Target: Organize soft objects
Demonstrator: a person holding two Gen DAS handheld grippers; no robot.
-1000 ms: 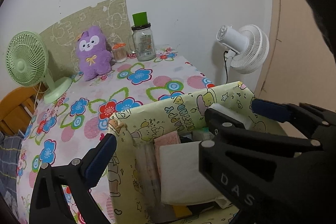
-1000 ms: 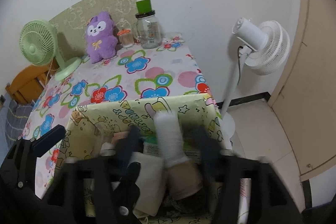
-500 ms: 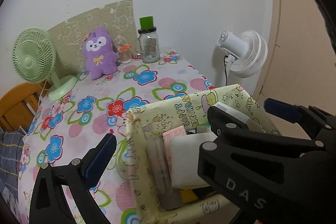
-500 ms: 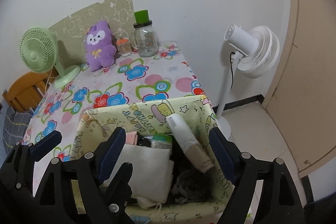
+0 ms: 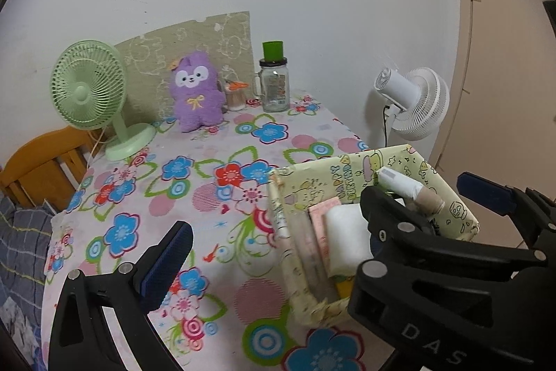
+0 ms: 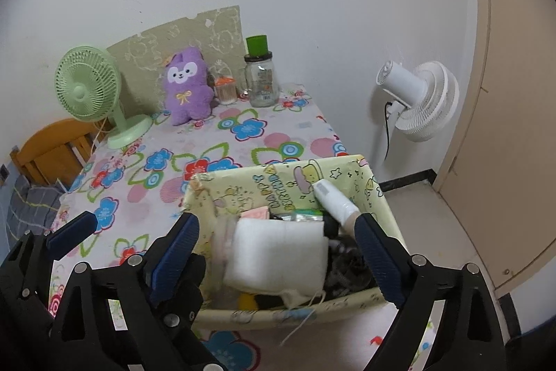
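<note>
A yellow cartoon-print box [image 6: 285, 183] [image 5: 347, 176] stands at the near right of the flowered table. It holds a white folded cloth [image 6: 278, 252] [image 5: 347, 232], a white-and-tan roll [image 6: 335, 204] [image 5: 406, 188], pink paper and dark items. A purple plush toy [image 5: 196, 91] [image 6: 186, 86] sits at the far side of the table. My right gripper [image 6: 278, 256] is open and empty, its jaws either side of the box. My left gripper [image 5: 323, 218] is open and empty, just left of the right one.
A green desk fan [image 5: 88, 86] stands at the far left. A glass jar with a green lid [image 5: 274, 82] and a small orange-topped container [image 5: 236, 94] stand by the plush. A white standing fan [image 5: 413, 108] is off the table's right. A wooden chair [image 5: 38, 162] is left.
Both grippers have pulled back and up from the box. The right gripper has let go of the white-and-tan roll, which now rests in the box.
</note>
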